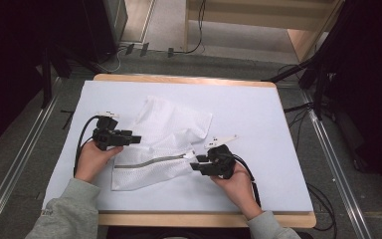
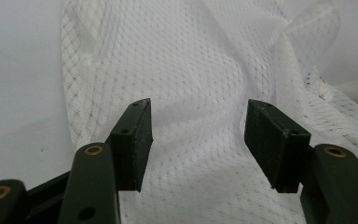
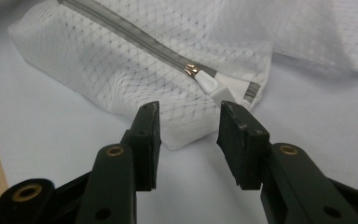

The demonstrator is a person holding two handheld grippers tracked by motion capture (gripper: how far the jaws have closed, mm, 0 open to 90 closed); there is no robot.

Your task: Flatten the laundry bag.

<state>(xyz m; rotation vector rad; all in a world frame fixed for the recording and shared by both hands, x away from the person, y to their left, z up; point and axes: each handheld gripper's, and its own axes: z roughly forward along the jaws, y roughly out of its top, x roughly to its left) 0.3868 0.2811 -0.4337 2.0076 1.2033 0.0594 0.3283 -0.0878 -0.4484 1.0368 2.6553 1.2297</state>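
A: We note the white mesh bag [image 1: 165, 144] lying flat on the white-covered surface [image 1: 258, 109], between the two hands, zipper side toward the near edge. The left hand-held gripper [image 1: 135, 139] sits at the bag's left edge, jaws spread wide over the mesh with nothing pinched.

B: Agreed. In the left gripper view the fabric runs under and between the pads [image 2: 135, 140] but they do not press it. And the right?

A: The right hand-held gripper [image 1: 193, 166] points at the zipper's end; jaws part-open, empty, just short of the bag's corner. We judge it is lined up on the white pull tab [image 3: 208, 83], with the left placed to steady the cloth.

B: Zipper [image 3: 135, 39] looks shut along its length. Contents?

A: Bag lies nearly flat; possibly empty, though the mesh is too dense to be sure.
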